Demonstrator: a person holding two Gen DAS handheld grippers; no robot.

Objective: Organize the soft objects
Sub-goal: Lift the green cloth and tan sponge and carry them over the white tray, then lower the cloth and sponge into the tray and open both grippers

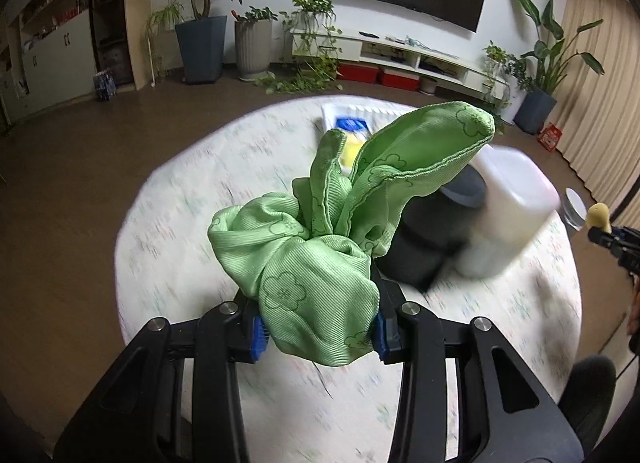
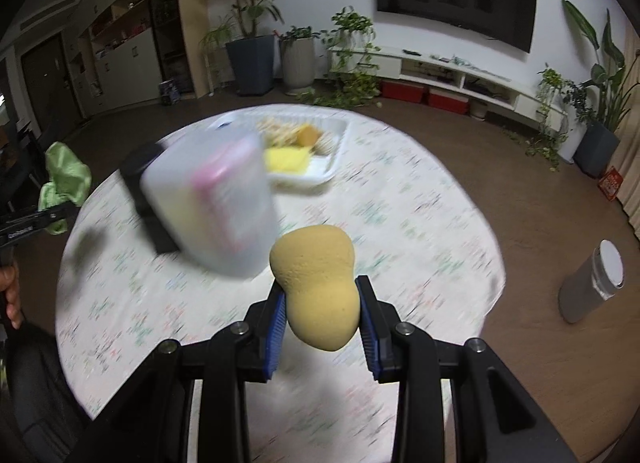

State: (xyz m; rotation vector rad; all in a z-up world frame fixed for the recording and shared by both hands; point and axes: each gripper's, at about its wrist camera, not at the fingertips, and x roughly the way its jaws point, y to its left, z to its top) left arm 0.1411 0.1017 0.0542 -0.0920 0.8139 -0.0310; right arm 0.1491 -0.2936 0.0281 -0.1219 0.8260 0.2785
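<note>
Clamped in the left gripper [image 1: 318, 337] is one bunched green cloth [image 1: 320, 255], held tilted downward above the round table [image 1: 180, 231]. Further right, one black box [image 1: 432, 239] and one translucent white container [image 1: 508, 215] are seen on the table, with one white tray [image 2: 320, 155] behind. At the right, one yellow sponge [image 2: 320, 287] is pinched between the right gripper [image 2: 324, 329] pads, likewise angled down.
</note>
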